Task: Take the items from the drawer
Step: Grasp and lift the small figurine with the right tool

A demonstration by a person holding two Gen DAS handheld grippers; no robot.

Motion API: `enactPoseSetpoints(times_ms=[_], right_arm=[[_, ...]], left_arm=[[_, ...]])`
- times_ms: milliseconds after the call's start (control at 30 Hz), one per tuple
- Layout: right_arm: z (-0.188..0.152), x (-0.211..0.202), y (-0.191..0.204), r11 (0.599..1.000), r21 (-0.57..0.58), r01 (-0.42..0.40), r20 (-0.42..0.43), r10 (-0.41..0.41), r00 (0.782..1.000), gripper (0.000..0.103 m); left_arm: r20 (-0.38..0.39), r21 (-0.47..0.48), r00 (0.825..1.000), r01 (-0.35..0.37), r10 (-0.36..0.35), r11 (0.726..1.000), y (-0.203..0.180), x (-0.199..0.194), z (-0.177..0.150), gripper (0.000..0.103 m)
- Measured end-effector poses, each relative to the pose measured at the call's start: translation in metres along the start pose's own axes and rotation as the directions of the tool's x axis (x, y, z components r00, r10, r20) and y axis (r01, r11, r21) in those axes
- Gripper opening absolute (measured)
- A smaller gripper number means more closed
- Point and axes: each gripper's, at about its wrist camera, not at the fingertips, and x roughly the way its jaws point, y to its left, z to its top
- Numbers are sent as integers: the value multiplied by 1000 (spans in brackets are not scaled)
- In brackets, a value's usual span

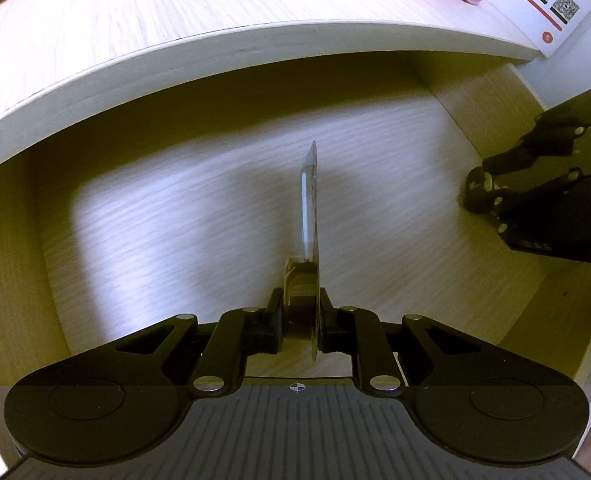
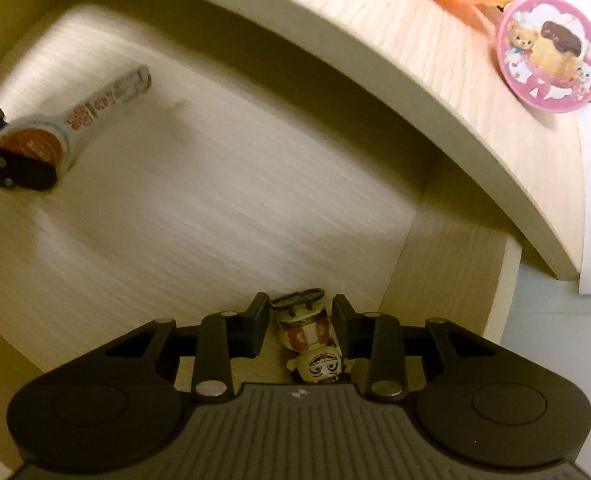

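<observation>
Drawer [image 1: 255,184] items are sitting in both grippers' reach: a flat packet [image 1: 309,216] is standing on edge inside the drawer, and a small figurine [image 2: 309,336] is lying on the drawer floor near the right wall. Risk, as I judge it: the packet is being held only by its near end, so it could be pivoting or slipping as it is lifted, and its far tip could be catching on the desk edge [image 1: 215,64] overhanging the drawer; the figurine is rounded and lying askew, so it could be squirting out sideways as the fingers close, or be knocked against the drawer wall. The left gripper [image 1: 302,320] is clamping narrowly on the packet's base, both fingers pressing its sides; the right gripper [image 2: 300,320] is standing partly open, its fingers straddling the figurine with a gap on each side, not yet touching as far as I can tell. Toys [image 2: 551,54] are lying on the desk above.
</observation>
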Motion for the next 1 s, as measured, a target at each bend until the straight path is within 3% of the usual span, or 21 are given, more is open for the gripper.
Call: enactPoseSetpoints(times_ms=[100,333,467,600,800,1000], right_arm=[[0,-5,3,1000,12,-13,22,12,1000,29],[-4,-11,9,998,37,-41,59,38,998,29],[-18,-24,26,988,102,-114,90,105,990,29],[-5,-30,33,976,132,-170,123,154,980,29],[18,-33,45,977,106,-184,160,166,973,29],[19,-22,58,980,96,-176,143,161,976,29]], left_arm=[[0,2,1000,-2,2,1000,-1,1,0,18],[1,2,1000,-3,3,1000,-2,1,0,18],[0,2,1000,-3,3,1000,-2,1,0,18],[0,4,1000,-5,5,1000,-4,1,-1,18],[1,2,1000,-5,5,1000,-4,1,-1,18],[3,-6,1000,2,-2,1000,-4,4,-1,18]])
